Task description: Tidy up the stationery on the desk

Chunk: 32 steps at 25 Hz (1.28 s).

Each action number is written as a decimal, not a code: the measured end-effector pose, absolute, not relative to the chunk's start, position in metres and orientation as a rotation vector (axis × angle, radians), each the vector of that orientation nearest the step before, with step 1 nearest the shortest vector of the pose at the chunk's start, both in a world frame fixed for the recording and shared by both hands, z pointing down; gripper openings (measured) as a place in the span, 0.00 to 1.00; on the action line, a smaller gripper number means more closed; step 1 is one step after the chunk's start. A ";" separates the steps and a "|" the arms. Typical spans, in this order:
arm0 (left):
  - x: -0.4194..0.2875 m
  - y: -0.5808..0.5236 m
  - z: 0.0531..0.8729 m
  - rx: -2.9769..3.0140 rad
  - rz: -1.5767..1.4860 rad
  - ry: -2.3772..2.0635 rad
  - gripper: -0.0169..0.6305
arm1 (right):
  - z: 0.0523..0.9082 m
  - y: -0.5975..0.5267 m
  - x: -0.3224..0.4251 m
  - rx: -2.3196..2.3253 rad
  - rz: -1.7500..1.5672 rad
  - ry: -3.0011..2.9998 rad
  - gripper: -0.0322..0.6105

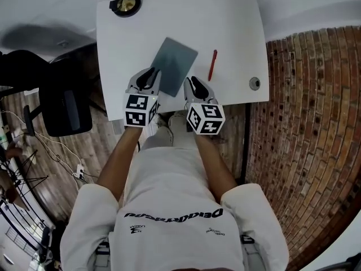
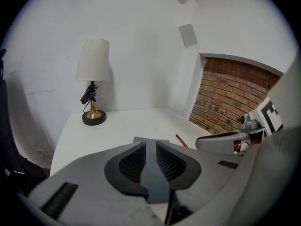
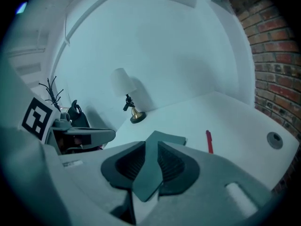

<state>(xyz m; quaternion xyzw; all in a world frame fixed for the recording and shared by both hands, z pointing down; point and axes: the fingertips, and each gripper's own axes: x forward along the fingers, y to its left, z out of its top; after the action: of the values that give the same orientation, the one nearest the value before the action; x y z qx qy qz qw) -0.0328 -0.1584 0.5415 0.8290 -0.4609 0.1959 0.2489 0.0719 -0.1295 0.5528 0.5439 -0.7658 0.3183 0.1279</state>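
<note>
A grey notebook (image 1: 175, 61) lies flat and skewed in the middle of the white desk (image 1: 237, 27). Just right of it lies a red pen (image 1: 212, 65). My left gripper (image 1: 150, 72) hovers at the notebook's near left edge, my right gripper (image 1: 190, 82) at its near right edge. In the left gripper view the left gripper (image 2: 151, 147) has only a slim slit between its pads, with nothing held; the notebook (image 2: 150, 141) and pen (image 2: 181, 141) show beyond. The right gripper (image 3: 151, 149) stands the same way, with the notebook (image 3: 167, 138) and pen (image 3: 209, 141) ahead.
A lamp (image 1: 125, 4) with a brass base stands at the desk's far left corner. A round cable grommet (image 1: 255, 83) sits near the right front corner. A black chair (image 1: 65, 103) is left of the desk, and a brick surface (image 1: 304, 123) is on the right.
</note>
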 end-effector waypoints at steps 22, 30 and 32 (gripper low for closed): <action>-0.034 -0.216 0.657 2.066 0.758 -1.074 0.27 | 0.663 -0.156 0.075 1.543 1.201 -1.997 0.28; -0.033 -0.221 0.672 2.031 0.809 -1.021 0.27 | 0.675 -0.158 0.074 1.517 1.234 -1.976 0.28; -0.031 -0.219 0.675 2.023 0.820 -1.000 0.27 | 0.679 -0.158 0.074 1.510 1.242 -1.969 0.28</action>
<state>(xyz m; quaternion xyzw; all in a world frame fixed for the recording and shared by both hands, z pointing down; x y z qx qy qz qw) -0.0309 -0.2193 0.6745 0.7855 -0.3882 0.3183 0.3619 0.0738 -0.1577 0.6786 0.5349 -0.6977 0.4402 0.1825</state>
